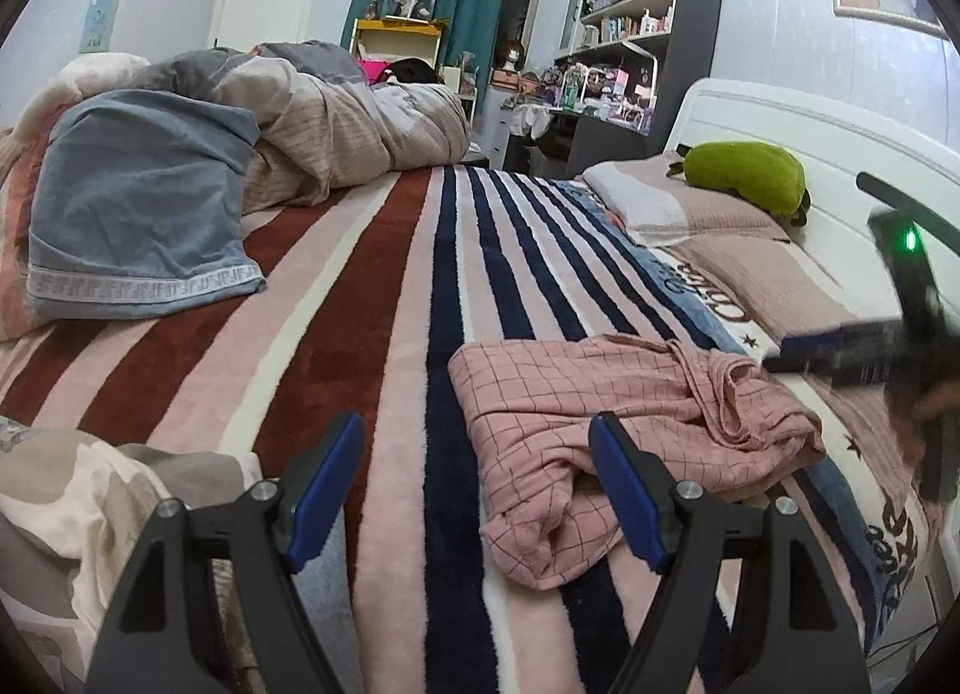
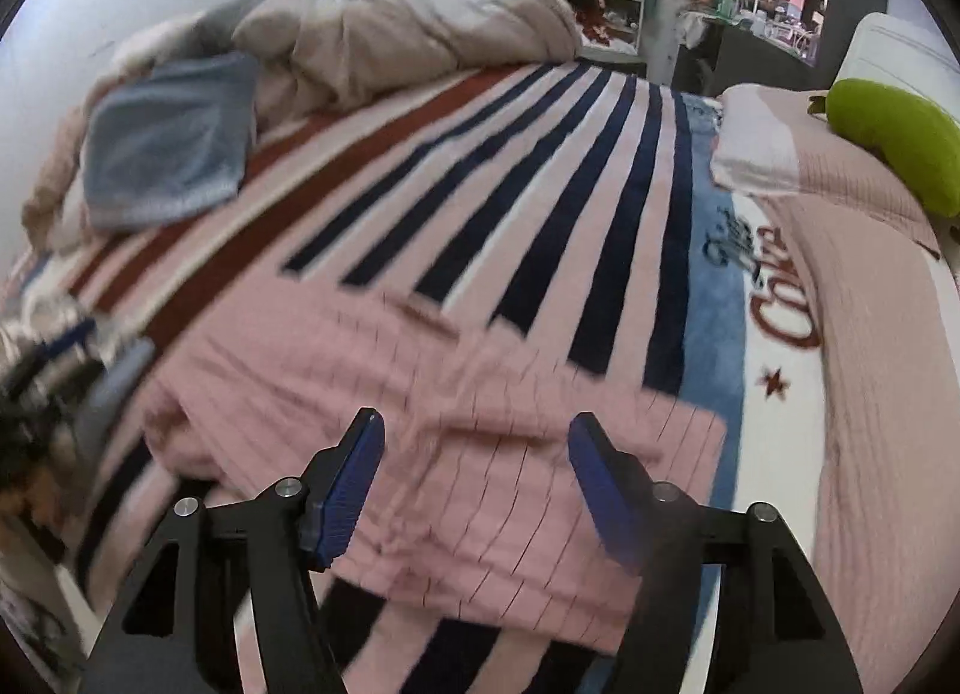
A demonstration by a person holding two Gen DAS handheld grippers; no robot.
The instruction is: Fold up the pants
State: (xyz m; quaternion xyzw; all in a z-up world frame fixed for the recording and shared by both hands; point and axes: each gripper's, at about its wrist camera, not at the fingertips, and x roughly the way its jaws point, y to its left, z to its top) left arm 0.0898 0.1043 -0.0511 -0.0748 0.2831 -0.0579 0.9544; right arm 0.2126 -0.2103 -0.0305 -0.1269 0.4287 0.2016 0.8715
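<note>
The pink pants (image 1: 606, 412) lay bunched and part-folded on the striped bed (image 1: 372, 286), near the pillows. Both the left gripper (image 1: 477, 490) and the right gripper (image 2: 474, 484) hung above them, jaws apart and empty. A fold seemed finished; next came regripping an edge for another fold.

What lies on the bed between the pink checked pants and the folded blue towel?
Only bare striped blanket separates the pink checked pants from the blue towel; the left wrist view shows it clearly.
</note>
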